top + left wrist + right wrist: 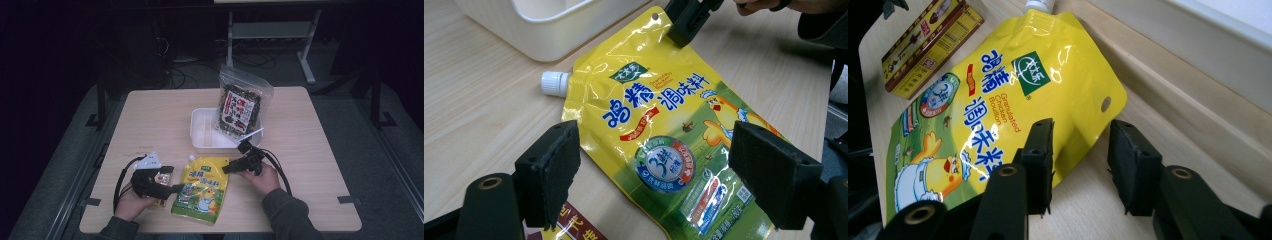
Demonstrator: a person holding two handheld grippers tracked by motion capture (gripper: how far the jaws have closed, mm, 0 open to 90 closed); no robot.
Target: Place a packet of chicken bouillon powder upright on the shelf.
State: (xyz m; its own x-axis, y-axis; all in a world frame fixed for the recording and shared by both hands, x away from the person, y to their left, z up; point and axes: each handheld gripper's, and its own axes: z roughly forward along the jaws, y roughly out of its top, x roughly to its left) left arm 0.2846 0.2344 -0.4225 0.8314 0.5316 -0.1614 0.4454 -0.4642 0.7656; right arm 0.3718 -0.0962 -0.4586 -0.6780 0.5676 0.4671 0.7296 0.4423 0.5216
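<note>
Yellow pouch [998, 100] lies flat with its top corner between the right claw's [1080, 160] open jaws, while the left claw [654, 165] gapes over its lower half.

The wooden table [150, 110] carries a white tub [202, 131], yellow pouch [201, 190] and small box [161, 181].

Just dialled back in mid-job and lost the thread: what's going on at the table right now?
A person works a yellow spouted pouch lying flat on the table. The right gripper straddles the pouch's upper edge near the punched hole, jaws not yet pressing it. The left gripper hovers open over its lower half. A white bin with a seaweed bag stands behind; a small box lies beside the pouch.
</note>
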